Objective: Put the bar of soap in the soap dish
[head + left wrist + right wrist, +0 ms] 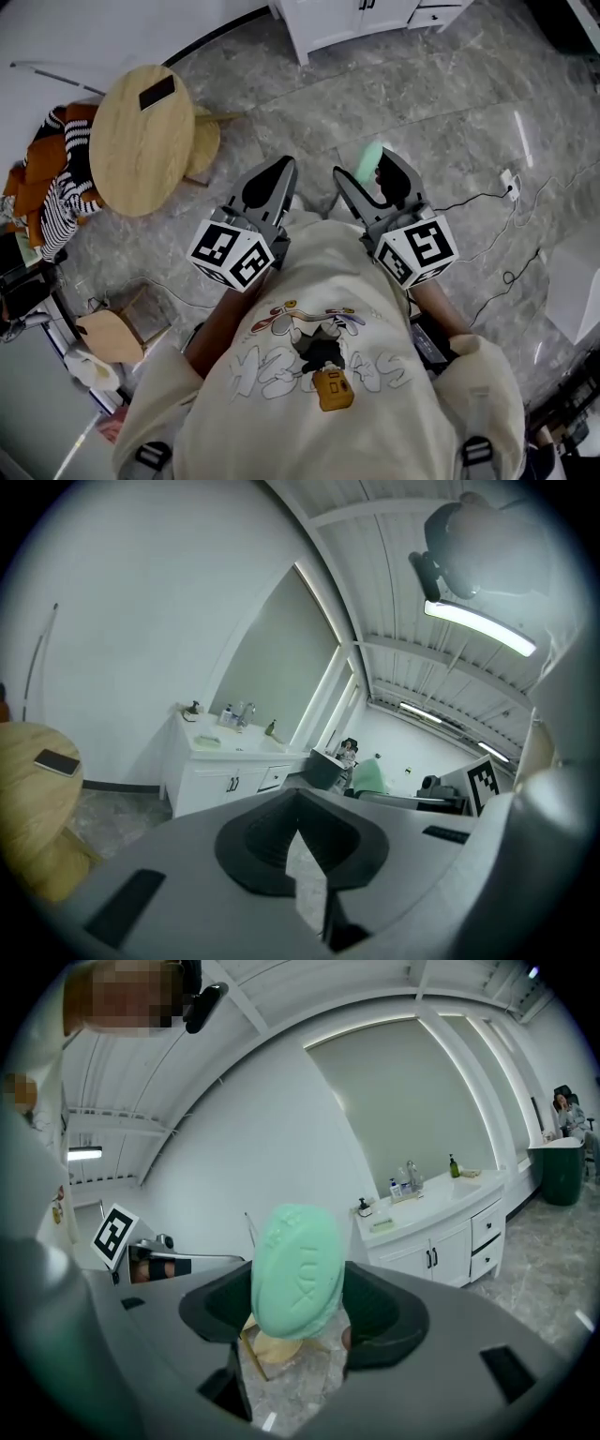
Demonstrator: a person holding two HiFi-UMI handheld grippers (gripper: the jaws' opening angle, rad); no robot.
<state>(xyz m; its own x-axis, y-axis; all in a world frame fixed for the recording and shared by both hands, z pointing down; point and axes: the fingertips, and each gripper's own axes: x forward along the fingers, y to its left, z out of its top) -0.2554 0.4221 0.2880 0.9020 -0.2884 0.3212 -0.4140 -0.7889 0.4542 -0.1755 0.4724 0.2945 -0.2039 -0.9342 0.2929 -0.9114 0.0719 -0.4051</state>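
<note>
The right gripper pinches a pale green oval bar of soap between its fingers. The bar stands on its narrow edge with its broad faces against the pads, probably so that it cannot slip while carried. It is up in the air in front of the person's chest, over the grey marbled floor, and resting on nothing. The left gripper is held level beside it, with its fingers pressed together on nothing, so it seems to be kept out of the way, not working. The head view shows how the two grippers sit close together near the body. It also shows a round light-wood table off to the left with a dark phone on it, but from above the soap is only a green sliver. The right gripper view shows the soap face-on, with raised lettering on it, filling the gap between the pads. Past it stands a white vanity cabinet with bottles and a tap on top. The left gripper view shows that cabinet from the other side, and its own pads meeting at a point. No view shows a soap dish plainly; a small pale thing on the vanity top may be it, but it is too small to tell.
</note>
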